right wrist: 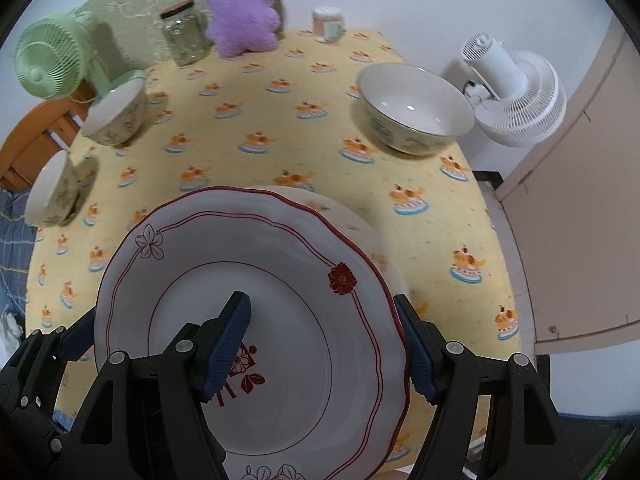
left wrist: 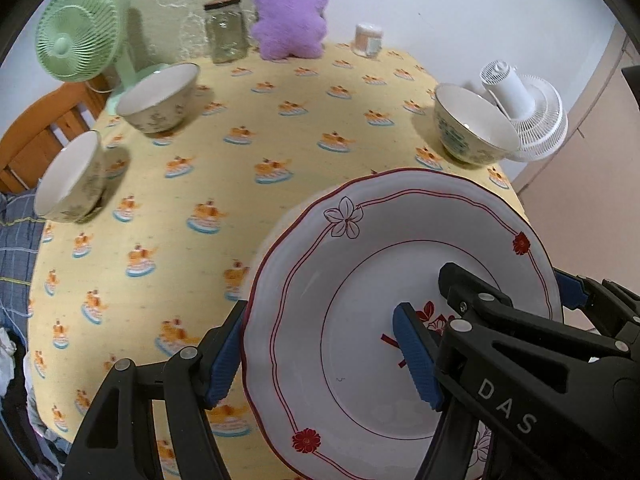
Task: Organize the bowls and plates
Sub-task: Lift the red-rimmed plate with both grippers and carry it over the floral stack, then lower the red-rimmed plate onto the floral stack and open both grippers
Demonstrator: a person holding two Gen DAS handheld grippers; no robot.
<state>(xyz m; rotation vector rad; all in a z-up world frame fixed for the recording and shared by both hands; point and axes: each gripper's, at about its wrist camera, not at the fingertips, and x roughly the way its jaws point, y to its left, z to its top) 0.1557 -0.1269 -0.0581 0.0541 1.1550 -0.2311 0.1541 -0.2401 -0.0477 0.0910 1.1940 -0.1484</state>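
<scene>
Plate [left wrist: 400,312]: I hold it on both sides; second plate beneath.
Left gripper [left wrist: 320,354]: jaws clamp the 9 o'clock rim.
Right gripper [right wrist: 330,350]: jaws clamp the 3 o'clock rim.
Bowls: 10 to 2 o'clock.

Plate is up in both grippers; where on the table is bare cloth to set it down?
The plate could go on the bare cloth mid-table, bordered by the two left bowls, the right bowl and the jar and purple plush at the back. The left edge is crowded by bowls and the green fan.
</scene>
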